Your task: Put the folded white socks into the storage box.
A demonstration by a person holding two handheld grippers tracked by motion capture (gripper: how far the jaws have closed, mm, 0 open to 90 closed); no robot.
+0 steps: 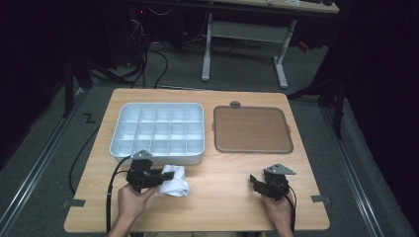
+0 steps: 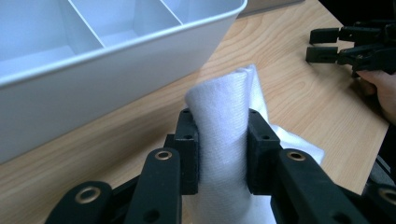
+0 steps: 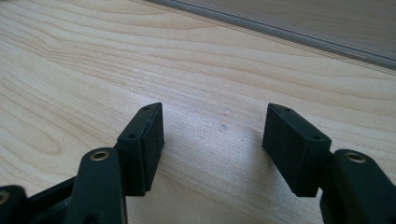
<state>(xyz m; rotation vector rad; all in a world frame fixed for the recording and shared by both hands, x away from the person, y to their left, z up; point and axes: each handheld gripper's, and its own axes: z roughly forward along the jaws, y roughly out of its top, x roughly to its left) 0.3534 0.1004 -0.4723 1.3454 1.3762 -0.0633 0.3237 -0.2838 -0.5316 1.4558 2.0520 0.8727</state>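
A: Where are we with the cloth?

B: We have it clamped in our left claw, pads pressing both sides of the bunched roll, at about 7 o'clock on the tabletop, just below the tray.

A: So it is grasped, not placed?

B: Right. All the tray's compartments look bare, so the drop seems left to do. Our right claw hangs unclenched, holding nothing, near 5 o'clock.

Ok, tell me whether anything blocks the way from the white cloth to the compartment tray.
Nothing visible does. The left tongs grip the white cloth right beside the compartment tray; between them lies bare wooden table, and only the tray's near wall must be cleared.
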